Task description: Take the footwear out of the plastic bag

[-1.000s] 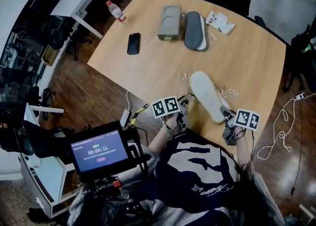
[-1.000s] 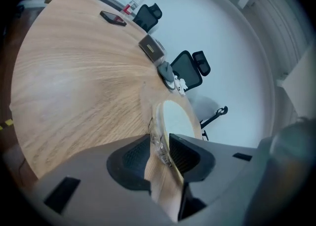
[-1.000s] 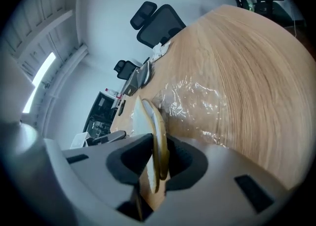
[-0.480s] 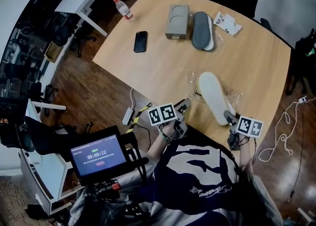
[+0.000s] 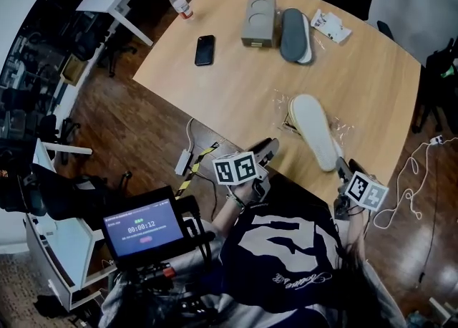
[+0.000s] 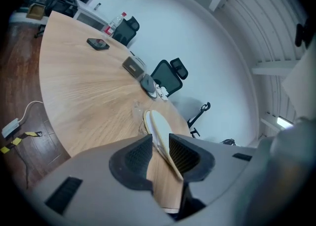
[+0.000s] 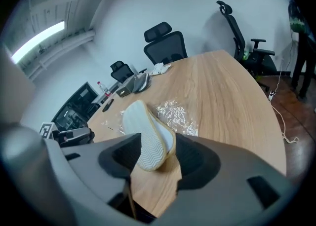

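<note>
A white slipper (image 5: pixel 313 131) lies sole up on the wooden table (image 5: pixel 358 83), on a crumpled clear plastic bag (image 5: pixel 285 107) near the front edge. My right gripper (image 5: pixel 342 169) sits just behind its heel. In the right gripper view the slipper (image 7: pixel 143 133) shows between wide jaws (image 7: pixel 159 146) that do not press on it, and the bag (image 7: pixel 175 114) lies beyond. My left gripper (image 5: pixel 268 149) hangs off the table's edge. Its jaws (image 6: pixel 159 143) stand a little apart with nothing seen between them, and the slipper (image 6: pixel 157 127) lies farther off.
At the far side lie a grey slipper (image 5: pixel 295 34), a grey box (image 5: pixel 258 22), a black phone (image 5: pixel 205 49), a water bottle (image 5: pixel 179 2) and a small packet (image 5: pixel 330 27). Office chairs (image 7: pixel 165 42) stand around the table. A white cable (image 5: pixel 408 198) lies on the floor.
The right jaws have opened and let go of the slipper's heel, and that gripper has drawn back. The left gripper has pulled back off the table's edge.
</note>
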Available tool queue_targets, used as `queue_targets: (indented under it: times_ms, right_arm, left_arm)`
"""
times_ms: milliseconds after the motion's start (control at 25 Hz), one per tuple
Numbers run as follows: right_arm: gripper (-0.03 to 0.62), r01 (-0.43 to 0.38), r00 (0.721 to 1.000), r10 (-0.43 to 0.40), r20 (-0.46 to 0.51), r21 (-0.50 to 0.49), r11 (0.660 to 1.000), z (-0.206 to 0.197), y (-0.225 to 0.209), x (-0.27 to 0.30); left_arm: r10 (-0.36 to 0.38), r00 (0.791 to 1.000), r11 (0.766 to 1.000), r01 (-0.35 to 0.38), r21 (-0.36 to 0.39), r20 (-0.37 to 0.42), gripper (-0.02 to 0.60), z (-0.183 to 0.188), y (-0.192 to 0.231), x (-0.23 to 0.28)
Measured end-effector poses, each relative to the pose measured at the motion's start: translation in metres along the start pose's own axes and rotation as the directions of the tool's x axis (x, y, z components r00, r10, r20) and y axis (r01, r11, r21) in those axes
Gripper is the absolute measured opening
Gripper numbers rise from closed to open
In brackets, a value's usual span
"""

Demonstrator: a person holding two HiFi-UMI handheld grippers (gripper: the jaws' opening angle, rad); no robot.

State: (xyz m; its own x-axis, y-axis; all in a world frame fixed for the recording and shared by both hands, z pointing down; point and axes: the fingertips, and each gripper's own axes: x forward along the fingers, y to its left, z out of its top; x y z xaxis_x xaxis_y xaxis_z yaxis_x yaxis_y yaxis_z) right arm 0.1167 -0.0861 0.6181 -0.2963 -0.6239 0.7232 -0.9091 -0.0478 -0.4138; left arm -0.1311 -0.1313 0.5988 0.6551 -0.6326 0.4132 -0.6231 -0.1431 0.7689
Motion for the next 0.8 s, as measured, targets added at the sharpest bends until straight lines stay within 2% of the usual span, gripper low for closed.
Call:
queue_targets:
  times_ms: [240,480,640,800]
  right_arm:
    - [0.211,-0.117,0.992,0.120,0.035,-0.079,0.990,-0.001,0.027,-0.018]
    - [0.200,-0.258,0.961,0.271,0.055,-0.174,0.950,-0.002,0.048,-0.050]
    - [0.159,-0.329,0.937,0.343,0.060,-0.174,0.928,-0.016,0.043,-0.082]
    - [0.091,-0.358,0.925,0.376,0.059,-0.205,0.911,-0.032,0.028,-0.115]
  left_arm:
    - [-0.046,0.999,0.997,0.045,0.066,0.024,0.109,-0.015,-0.033,-0.005]
    - [-0.078,0.995,0.988,0.069,0.139,0.057,0.106,-0.036,-0.077,-0.006]
    - [-0.093,0.990,0.985,0.075,0.158,0.109,0.106,-0.061,-0.113,-0.012]
    - [-0.070,0.984,0.983,0.040,0.180,0.165,0.106,-0.092,-0.146,-0.025]
